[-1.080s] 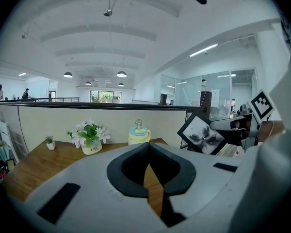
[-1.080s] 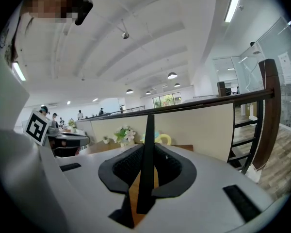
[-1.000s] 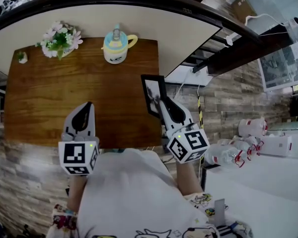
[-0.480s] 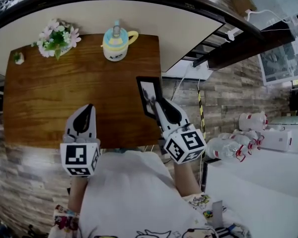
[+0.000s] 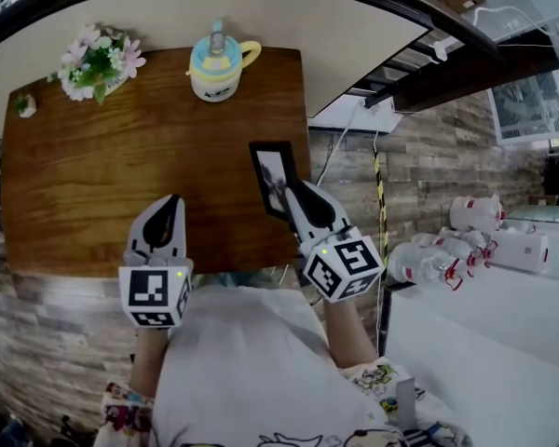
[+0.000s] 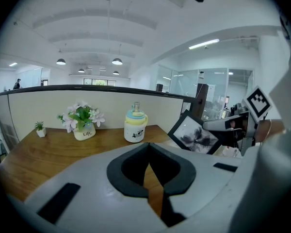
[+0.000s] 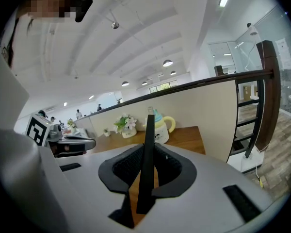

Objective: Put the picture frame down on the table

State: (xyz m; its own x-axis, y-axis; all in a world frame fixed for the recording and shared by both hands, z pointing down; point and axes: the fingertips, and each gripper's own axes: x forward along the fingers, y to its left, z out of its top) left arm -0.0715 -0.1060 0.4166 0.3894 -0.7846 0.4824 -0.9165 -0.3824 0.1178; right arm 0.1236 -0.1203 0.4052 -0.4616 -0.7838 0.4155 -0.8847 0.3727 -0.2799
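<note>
A black picture frame (image 5: 274,177) with a grey ink print is held edge-on in my right gripper (image 5: 293,196), above the right side of the wooden table (image 5: 102,175). In the right gripper view the frame (image 7: 146,164) stands as a thin dark slat between the jaws, which are shut on it. My left gripper (image 5: 161,220) hovers over the table's near edge, shut with nothing in it. The left gripper view shows the frame (image 6: 193,134) tilted at the right, above the table's right end.
A pot of pink and white flowers (image 5: 95,60) and a yellow and blue lidded cup (image 5: 214,63) stand along the table's far edge. A tiny potted plant (image 5: 21,105) sits at the far left corner. Beyond the table runs a curved partition wall (image 5: 168,12).
My right gripper has carried the frame a little left and further over the table. The left gripper has stayed near the front edge.
</note>
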